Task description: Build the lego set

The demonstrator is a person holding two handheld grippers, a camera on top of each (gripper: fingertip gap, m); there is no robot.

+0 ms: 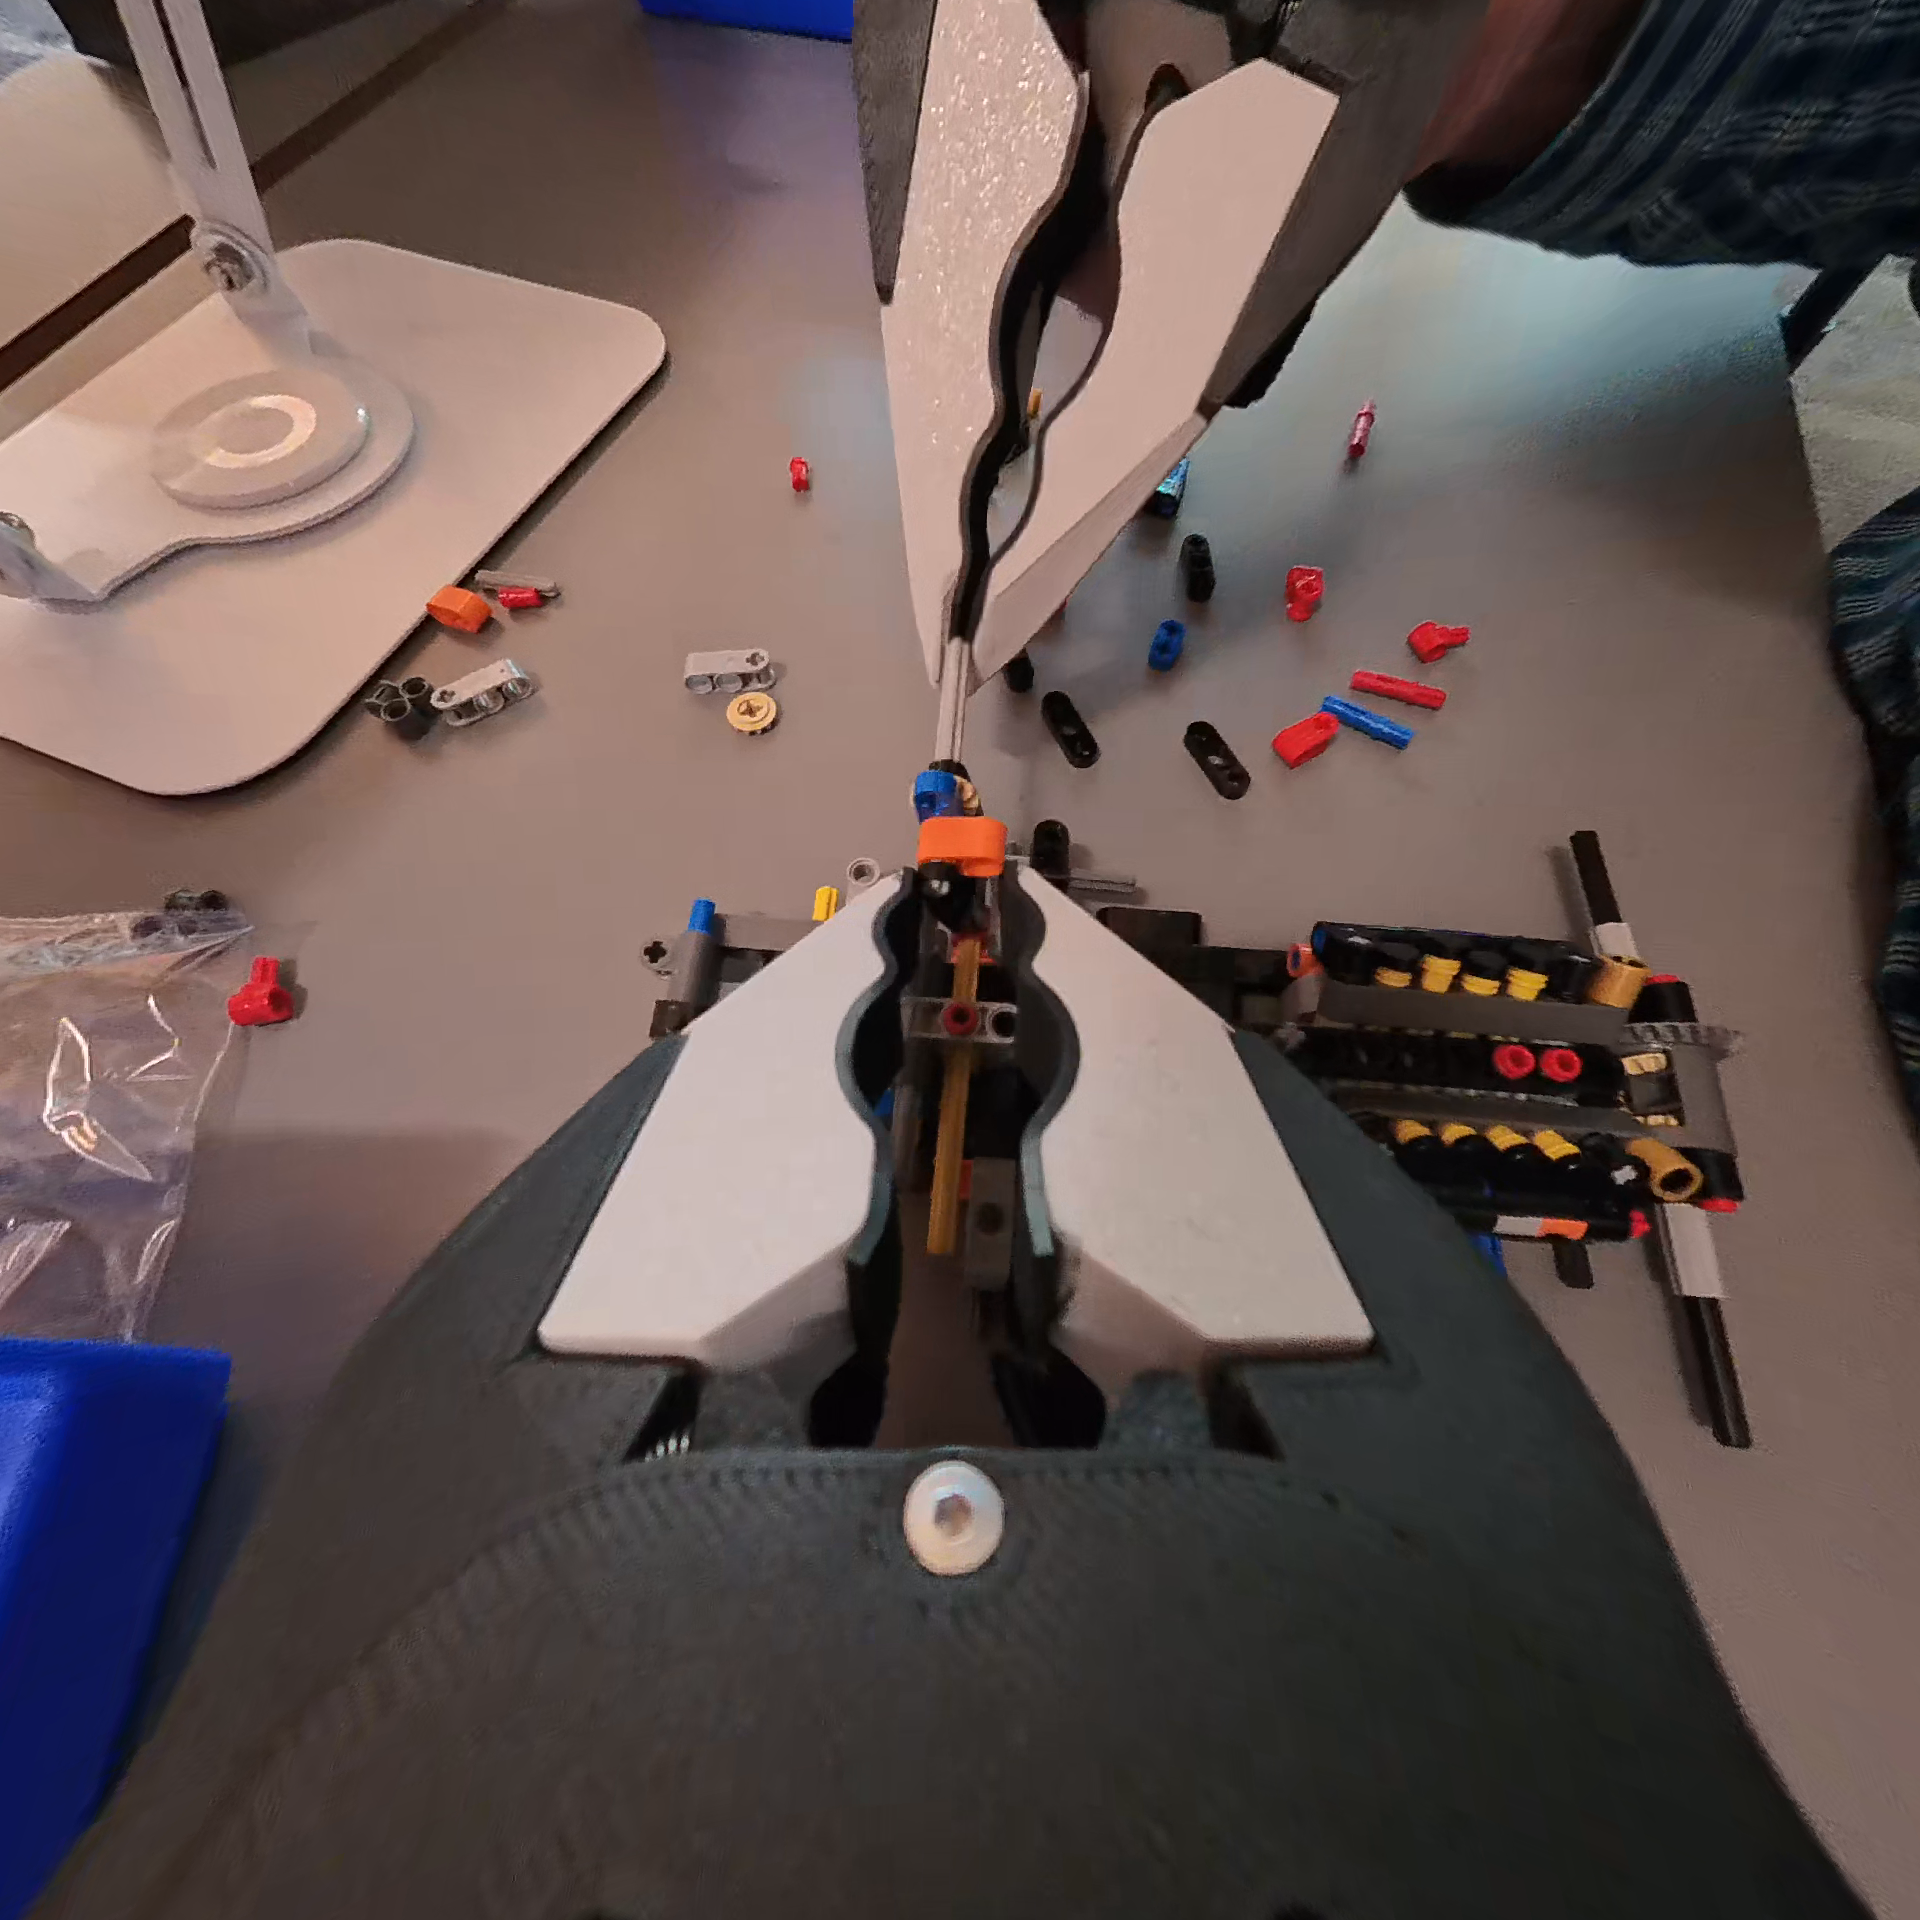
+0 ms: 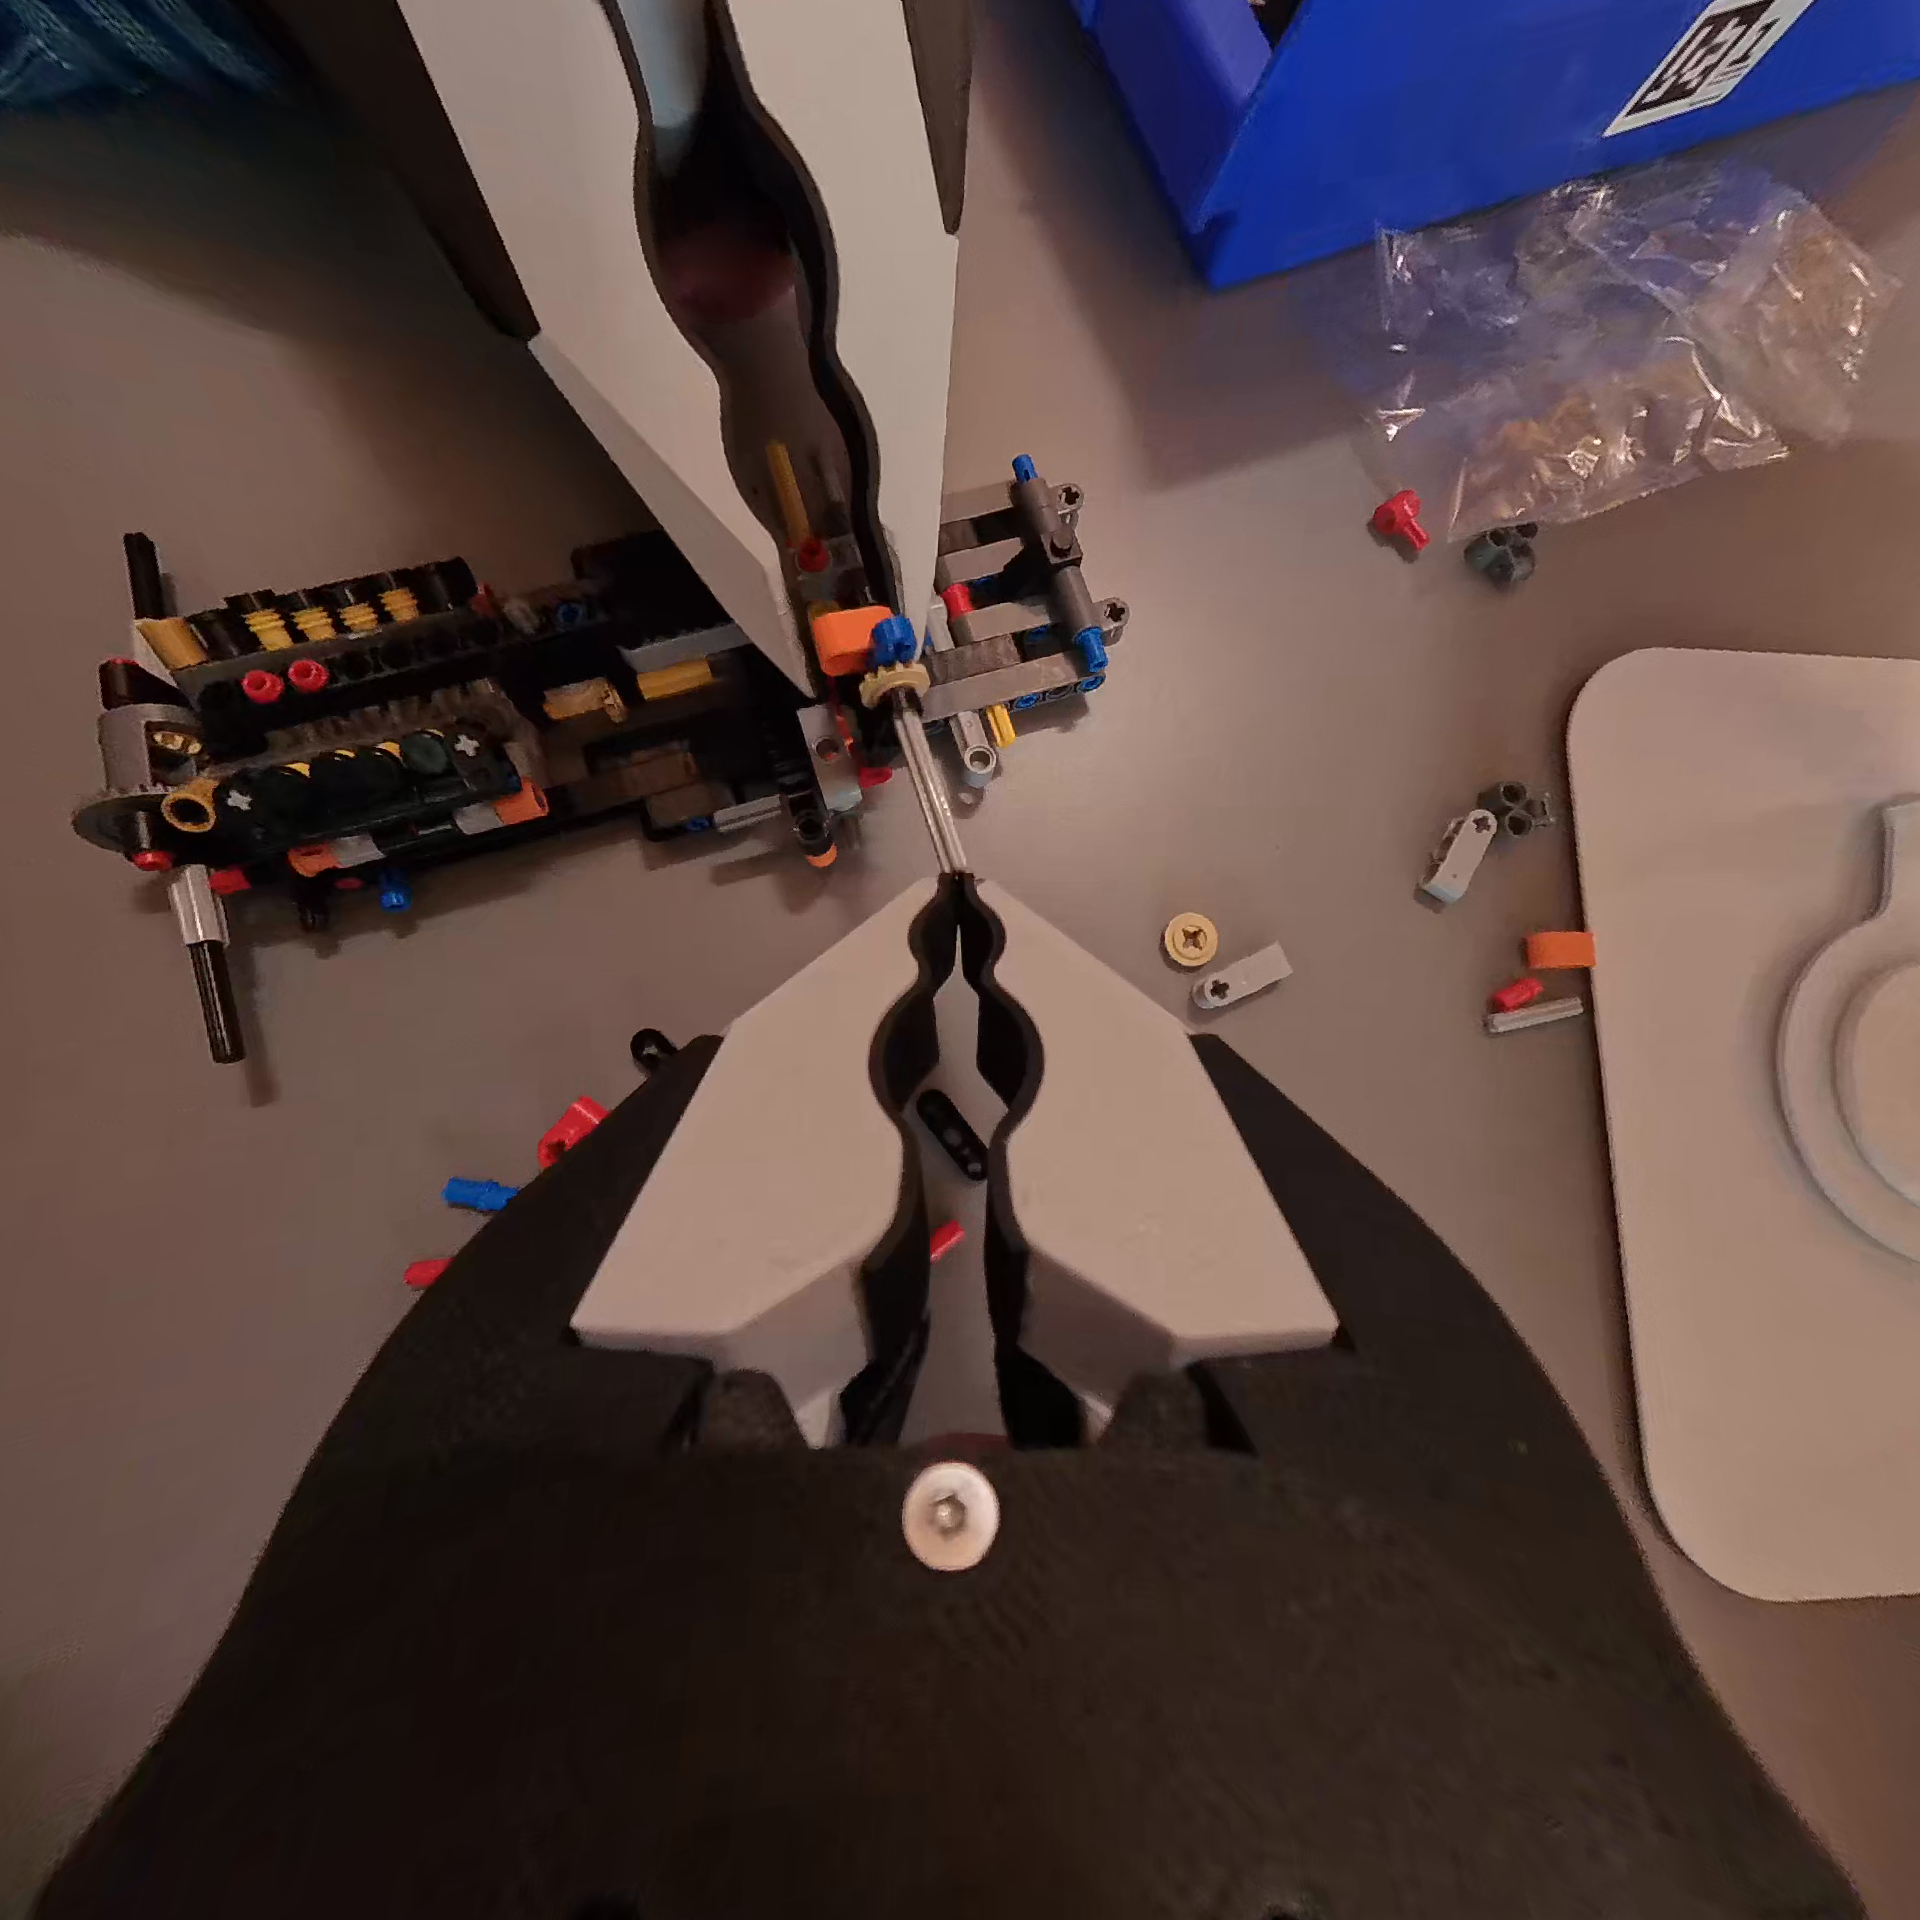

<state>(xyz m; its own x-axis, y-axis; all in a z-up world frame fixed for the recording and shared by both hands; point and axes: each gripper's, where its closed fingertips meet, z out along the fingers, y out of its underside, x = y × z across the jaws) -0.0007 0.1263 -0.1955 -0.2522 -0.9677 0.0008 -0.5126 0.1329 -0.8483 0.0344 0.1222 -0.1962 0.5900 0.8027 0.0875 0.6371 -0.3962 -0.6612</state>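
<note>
The partly built lego assembly [image 1: 1475, 1049] lies on the grey table, long and black with yellow and red pins; it also shows in the right wrist view [image 2: 395, 707]. My left gripper [image 1: 961, 883] is shut on its grey frame end, just below an orange piece [image 1: 961, 842] and a blue piece [image 1: 935, 790]. My right gripper [image 2: 956, 883] is shut on the end of a thin grey axle [image 2: 932, 795]. The axle's far end sits in a tan gear [image 2: 896, 686] beside the blue piece [image 2: 891, 636]. The right gripper [image 1: 961, 634] comes in from above, opposite the left gripper [image 2: 862, 660].
Loose red, blue and black pins [image 1: 1351, 707] lie beyond the assembly. Grey connectors and a tan disc [image 2: 1190, 940] lie near a white stand base [image 2: 1745, 1143]. A blue box [image 2: 1455, 125] and a clear plastic bag [image 2: 1610, 343] sit nearby. A person's sleeve [image 1: 1714, 135] is at the far right. My hands' fingertips stand some 4 cm from each other. The tan disc [image 2: 1190, 940] lies around 6 cm away from my right fingertips. It turns up in the left wrist view [image 1: 752, 709] as well.
</note>
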